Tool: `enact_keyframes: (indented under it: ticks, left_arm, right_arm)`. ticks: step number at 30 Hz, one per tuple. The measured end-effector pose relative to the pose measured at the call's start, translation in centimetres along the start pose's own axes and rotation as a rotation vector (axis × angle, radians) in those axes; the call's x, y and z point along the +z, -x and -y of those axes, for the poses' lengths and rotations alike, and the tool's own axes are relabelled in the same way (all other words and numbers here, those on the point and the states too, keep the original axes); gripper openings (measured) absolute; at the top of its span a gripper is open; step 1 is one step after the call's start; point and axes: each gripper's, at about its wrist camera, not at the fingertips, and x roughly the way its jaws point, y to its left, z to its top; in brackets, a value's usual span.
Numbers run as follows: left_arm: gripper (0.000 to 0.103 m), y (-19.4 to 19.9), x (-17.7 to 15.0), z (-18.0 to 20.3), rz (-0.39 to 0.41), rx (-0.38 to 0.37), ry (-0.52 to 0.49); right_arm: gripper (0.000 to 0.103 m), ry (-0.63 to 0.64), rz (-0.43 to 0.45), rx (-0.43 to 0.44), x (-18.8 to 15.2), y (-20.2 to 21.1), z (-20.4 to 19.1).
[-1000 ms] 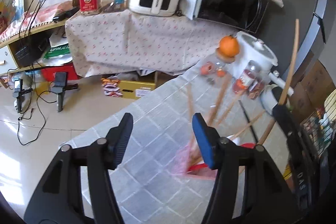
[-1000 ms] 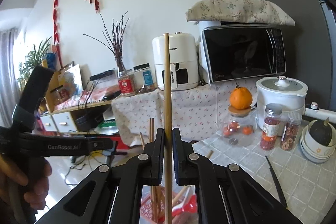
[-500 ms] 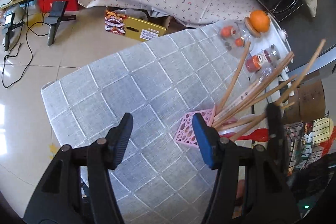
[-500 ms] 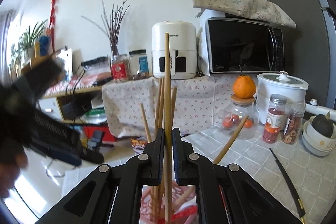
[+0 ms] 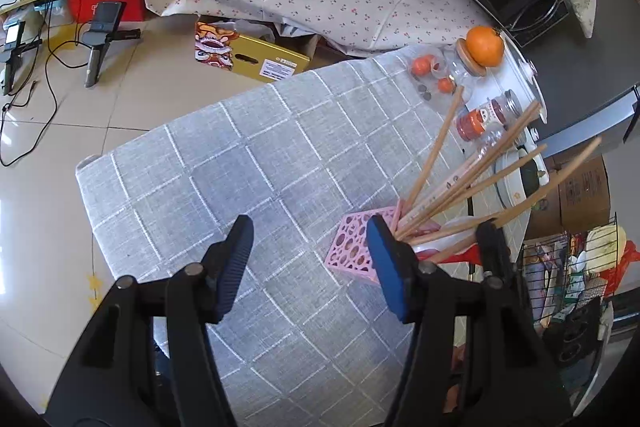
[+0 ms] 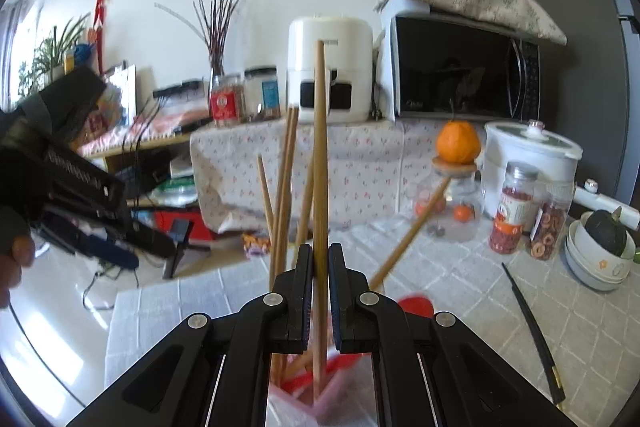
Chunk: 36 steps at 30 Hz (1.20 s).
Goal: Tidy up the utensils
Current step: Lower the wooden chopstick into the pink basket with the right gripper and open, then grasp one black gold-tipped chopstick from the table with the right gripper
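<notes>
My right hand-held gripper (image 6: 319,269) is pinching one wooden chopstick (image 6: 319,163), which stands nearly upright between the pressed-together pads, its lower end down inside the pink holder (image 6: 340,401) at 6 o'clock in the right wrist view. More chopsticks (image 6: 285,179) already lean in that holder, fanning out toward 11 and 1 o'clock. My left hand-held gripper (image 5: 310,255) hangs spread above the grey checked cloth on the counter (image 5: 248,163), nothing between its pads, and the holder (image 5: 354,247) sits just outside its right finger (image 5: 386,267), at about 3 o'clock from the gap. From that view the bundle of chopsticks (image 5: 464,183) slants up toward 1 and 2 o'clock. A black chopstick (image 6: 532,327) lies flat on the counter at 4 o'clock in the right wrist view, apart from the holder. Further back stand a jar topped with an orange (image 6: 457,141) and a red-filled spice jar (image 6: 510,215).
</notes>
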Motion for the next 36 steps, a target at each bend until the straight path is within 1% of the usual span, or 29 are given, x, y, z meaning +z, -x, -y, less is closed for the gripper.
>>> enact_keyframes:
  ticks: [1, 7, 9, 14, 16, 18, 20, 23, 24, 26, 27, 28, 30, 32, 33, 36]
  left_arm:
    - [0.06, 0.0, -0.1, 0.2, 0.0, -0.002, -0.005]
    - [0.06, -0.1, -0.3, 1.0, 0.001, -0.01, -0.031]
    - [0.06, -0.1, -0.4, 1.0, 0.005, -0.011, -0.032]
    - [0.06, -0.1, -0.4, 1.1, 0.005, -0.019, -0.041]
    - [0.06, 0.0, -0.4, 1.2, 0.007, -0.026, -0.038]
    - [0.06, 0.6, -0.4, 1.5, 0.029, -0.045, -0.042]
    - [0.06, 1.1, -0.4, 1.9, 0.052, -0.044, -0.064]
    - [0.06, 1.2, -0.6, 2.3, 0.058, -0.048, -0.078]
    - [0.06, 1.3, -0.7, 2.4, 0.06, -0.052, -0.075]
    - [0.06, 1.8, -0.9, 2.7, 0.071, -0.079, -0.078]
    - [0.06, 2.3, -1.0, 2.9, 0.084, -0.097, -0.087]
    - [0.06, 2.7, -1.1, 3.2, 0.097, -0.11, -0.1]
    - [0.06, 3.4, -1.3, 3.8, 0.118, -0.121, -0.127]
    - [0.06, 4.0, -1.7, 4.3, 0.141, -0.12, -0.142]
    - [0.06, 4.1, -1.9, 4.4, 0.142, -0.12, -0.143]
    - [0.06, 4.2, -2.7, 5.0, 0.122, -0.135, -0.143]
  right_arm:
    - [0.008, -0.001, -0.014, -0.001, -0.2, 0.0, 0.2]
    - [0.008, -0.025, -0.025, 0.034, -0.2, 0.8, 0.6]
    - [0.008, -0.034, -0.015, 0.042, -0.1, 1.0, 0.7]
    - [0.008, -0.02, -0.042, 0.039, -0.1, 0.8, 0.6]
    - [0.008, -0.041, -0.068, 0.042, 0.3, 0.7, 1.0]
    - [0.009, -0.071, -0.088, 0.045, 0.9, 0.9, 1.8]
    - [0.01, -0.081, -0.091, 0.048, 1.7, 1.2, 2.3]
    - [0.014, -0.101, -0.077, 0.052, 3.7, 2.8, 3.5]
    - [0.016, -0.112, -0.061, 0.055, 4.4, 3.5, 4.2]
    - [0.025, -0.132, -0.033, 0.035, 6.1, 4.9, 5.6]
    - [0.037, -0.149, -0.01, 0.024, 7.1, 5.9, 6.8]
    - [0.052, -0.168, 0.013, -0.002, 8.0, 7.0, 8.3]
    - [0.061, -0.186, 0.031, -0.072, 9.0, 8.6, 10.9]
    - [0.061, -0.183, 0.01, -0.111, 9.5, 9.2, 13.3]
    - [0.062, -0.181, -0.022, -0.133, 9.3, 9.3, 15.0]
    - [0.062, -0.215, -0.097, -0.183, 8.5, 8.8, 18.4]
